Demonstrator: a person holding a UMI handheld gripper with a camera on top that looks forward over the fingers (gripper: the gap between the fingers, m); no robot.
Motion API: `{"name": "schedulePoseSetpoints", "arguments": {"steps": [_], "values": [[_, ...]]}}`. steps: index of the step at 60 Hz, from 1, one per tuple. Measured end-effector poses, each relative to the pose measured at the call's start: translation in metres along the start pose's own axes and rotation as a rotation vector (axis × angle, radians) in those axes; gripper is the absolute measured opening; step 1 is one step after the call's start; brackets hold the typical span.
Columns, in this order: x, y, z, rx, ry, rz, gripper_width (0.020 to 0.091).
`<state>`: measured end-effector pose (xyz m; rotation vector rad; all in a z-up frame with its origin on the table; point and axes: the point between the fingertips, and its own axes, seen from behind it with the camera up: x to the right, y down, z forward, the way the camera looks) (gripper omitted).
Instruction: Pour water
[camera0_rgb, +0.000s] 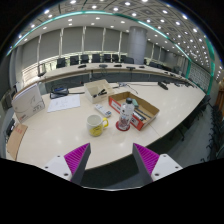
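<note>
Gripper (110, 160) held high above a long pale table (60, 135), fingers spread wide with nothing between them. Magenta pads (72, 158) facing inward on both fingers, bare table edge and dark floor showing in the gap.

Just ahead of the fingers and a little toward the left one: a yellow mug (96, 125), upright, handle turned to its left. Close beside the mug, straight ahead of the gap: a clear water bottle (125, 113) with a red label and a pale cap, upright, standing on a small red coaster. Mug and bottle near each other but apart. Water level inside the bottle too small to tell.

Right behind the bottle: an open cardboard box (141, 107) with red sides, contents unclear. Beyond that, farther along the table: a second open brown box (97, 90). Off to the left beyond the left finger: a blue folder (66, 101) lying flat, and a white board (28, 100) standing tilted near the table's edge.

Far beyond the fingers: more desks, dark office chairs (60, 62) and a row of windows, under rows of ceiling lights (120, 12).
</note>
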<state>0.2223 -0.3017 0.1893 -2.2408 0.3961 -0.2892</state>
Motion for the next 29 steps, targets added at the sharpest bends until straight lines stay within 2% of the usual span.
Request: {"name": "schedulePoseSetpoints", "arguments": {"steps": [20, 29], "values": [[-0.040, 0.041, -0.048, -0.030, -0.024, -0.051, 0.0862], [-0.051, 0.030, -0.052, 0.013, -0.038, -0.121, 0.0862]]}}
